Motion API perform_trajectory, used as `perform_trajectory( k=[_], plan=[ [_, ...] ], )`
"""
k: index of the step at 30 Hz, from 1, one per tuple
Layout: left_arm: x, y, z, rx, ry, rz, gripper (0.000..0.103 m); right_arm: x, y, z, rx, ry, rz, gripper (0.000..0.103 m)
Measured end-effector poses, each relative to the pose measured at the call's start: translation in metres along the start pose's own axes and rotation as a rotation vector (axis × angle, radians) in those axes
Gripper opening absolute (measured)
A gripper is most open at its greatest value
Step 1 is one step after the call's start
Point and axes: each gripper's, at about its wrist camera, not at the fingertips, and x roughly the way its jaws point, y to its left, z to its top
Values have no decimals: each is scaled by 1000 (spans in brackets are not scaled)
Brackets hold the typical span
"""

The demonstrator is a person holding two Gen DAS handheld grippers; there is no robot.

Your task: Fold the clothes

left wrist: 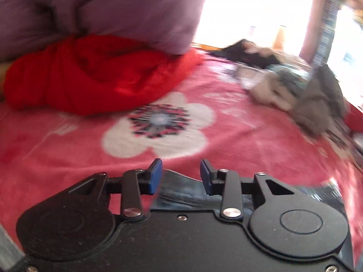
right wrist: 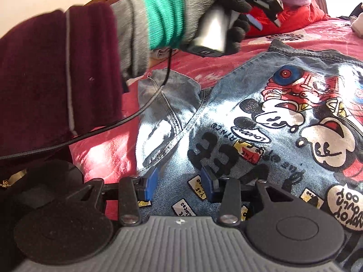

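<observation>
The denim jacket [right wrist: 261, 117] lies spread on the bed [left wrist: 226, 140], one sleeve [right wrist: 163, 104] out flat. Both the left gripper [left wrist: 181, 174] and right gripper [right wrist: 179, 184] are apart, holding nothing. A clean fold needs grips on the hem corners.

Both hand-held grippers open, held low and forward

The left hand-held gripper [left wrist: 181, 175] has its blue-padded jaws apart; the right hand-held gripper [right wrist: 179, 184] likewise. A gloved hand [right wrist: 211, 11] with a grey-and-green cuff grips the left tool's handle, above a maroon sleeve [right wrist: 56, 72].
</observation>
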Motion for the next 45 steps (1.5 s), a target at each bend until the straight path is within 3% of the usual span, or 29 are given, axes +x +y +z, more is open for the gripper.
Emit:
perform_trajectory(
  k=[2, 5, 10, 13, 17, 20, 26, 29, 33, 35, 36, 37, 40, 45],
  plan=[
    [12, -4, -5, 49, 42, -19, 35, 0, -5, 2, 19, -3, 8, 43],
    [58, 8, -14, 17, 161, 18, 34, -1, -6, 0, 40, -4, 17, 44],
    [69, 14, 0, -115, 186, 15, 34, -5, -6, -4, 47, 5, 26, 45],
    [46, 10, -6, -82, 148, 18, 39, -8, -1, -4, 42, 10, 33, 45],
    [-10, 20, -34, -93, 88, -3, 40, -25, -2, -4, 49, -1, 79, 45],
    [-60, 28, -67, -70, 70, -16, 40, -63, -12, -5, 67, -70, 92, 45],
    [-147, 2, -136, 28, 90, -98, 40, -139, -64, -23, 202, -270, -126, 48],
    [-176, -27, -170, 178, 86, -74, 40, -144, -68, -37, 202, -287, -218, 45],
    [-181, -58, -225, 432, 189, 3, 42, -129, -36, -54, 102, -209, -265, 40],
    [-183, -60, -244, 484, 193, 35, 42, -99, -18, -65, -12, 3, -331, 43],
    [-187, -59, -249, 496, 175, 39, 42, -91, -3, -72, -107, 41, -365, 55],
    [-189, -57, -252, 493, 165, 38, 42, -83, 12, -78, -199, 79, -399, 58],
    [-193, -44, -237, 414, 172, -3, 42, -89, 24, -74, -177, 104, -444, 59],
    [-189, -54, -207, 390, 101, -45, 41, -107, 31, -69, -126, 3, -455, 47]
  ],
)
